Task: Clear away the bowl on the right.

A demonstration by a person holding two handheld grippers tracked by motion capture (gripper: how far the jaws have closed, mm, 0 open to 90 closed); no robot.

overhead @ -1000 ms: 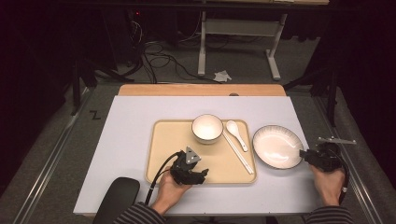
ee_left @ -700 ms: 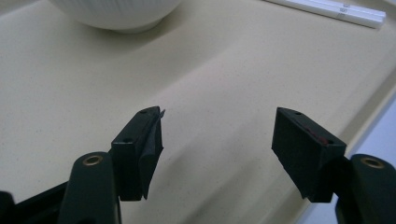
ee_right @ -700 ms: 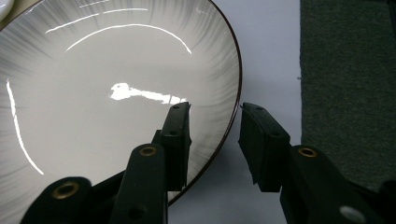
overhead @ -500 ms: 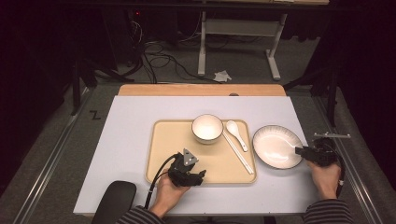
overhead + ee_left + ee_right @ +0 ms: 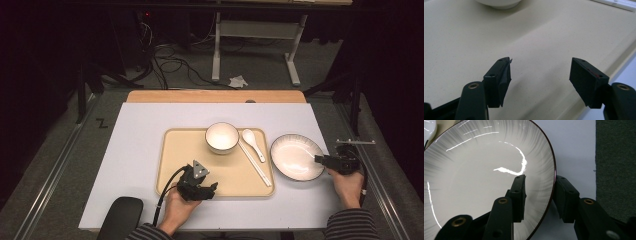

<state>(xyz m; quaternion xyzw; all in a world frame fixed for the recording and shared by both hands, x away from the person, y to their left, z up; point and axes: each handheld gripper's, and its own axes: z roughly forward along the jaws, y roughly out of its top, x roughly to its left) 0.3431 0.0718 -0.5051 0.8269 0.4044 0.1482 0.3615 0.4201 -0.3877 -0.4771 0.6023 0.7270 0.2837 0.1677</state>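
Observation:
A beige tray (image 5: 180,145) lies mid-table with a white bowl (image 5: 222,137), a white spoon (image 5: 252,142) and a long white stick (image 5: 255,165) on it. A white plate with a dark rim (image 5: 296,156) sits on the table just right of the tray. My right gripper (image 5: 320,159) is at the plate's right edge. In the right gripper view my right gripper (image 5: 540,178) is open and straddles the rim of the plate (image 5: 474,182), one jaw over the inside and one outside. My left gripper (image 5: 207,186) hovers open over the tray's front part. Nothing is between its jaws (image 5: 540,68) above the tray (image 5: 536,32).
The white table top (image 5: 135,150) has a wooden strip (image 5: 215,96) along its far edge. A black pad (image 5: 120,217) sticks out at the front left corner. Metal rails flank the table, and cables and a desk frame (image 5: 255,35) lie on the floor beyond.
My right gripper has moved left, from beside the plate onto its right rim. The left gripper has barely shifted over the tray.

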